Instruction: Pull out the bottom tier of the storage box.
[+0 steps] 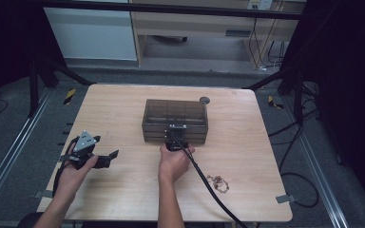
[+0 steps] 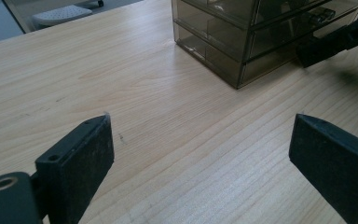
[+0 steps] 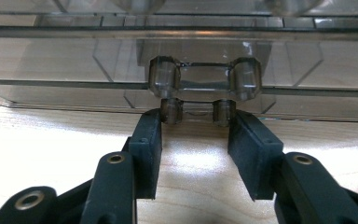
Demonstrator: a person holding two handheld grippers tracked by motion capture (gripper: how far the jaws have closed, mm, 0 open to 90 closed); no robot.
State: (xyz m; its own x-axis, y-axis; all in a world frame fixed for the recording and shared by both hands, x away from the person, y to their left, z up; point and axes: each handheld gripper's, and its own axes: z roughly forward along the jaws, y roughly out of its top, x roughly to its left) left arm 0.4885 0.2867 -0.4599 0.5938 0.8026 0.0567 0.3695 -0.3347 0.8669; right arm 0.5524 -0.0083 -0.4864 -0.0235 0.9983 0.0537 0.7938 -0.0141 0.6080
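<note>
A smoky see-through drawer box point(image 1: 175, 114) stands in the middle of the wooden table point(image 1: 123, 109). My right gripper point(image 1: 175, 138) is at its front face. In the right gripper view, that gripper point(image 3: 198, 121) has its jaws pressed against the two lower posts of a clear drawer handle point(image 3: 205, 81), low on the box point(image 3: 74, 60). The drawer looks pushed in. My left gripper point(image 1: 113, 158) is held at the table's left, open, pointing toward the box. In its own view the left gripper point(image 2: 203, 121) has bare wood between wide jaws, with the box point(image 2: 223, 37) and the right gripper point(image 2: 307, 51) beyond.
A small tangled chain point(image 1: 218, 183) lies on the table near the front right, beside the right gripper's cable. A dark round disc point(image 1: 204, 99) sits behind the box at its right corner. Black frame legs stand off both far corners of the table.
</note>
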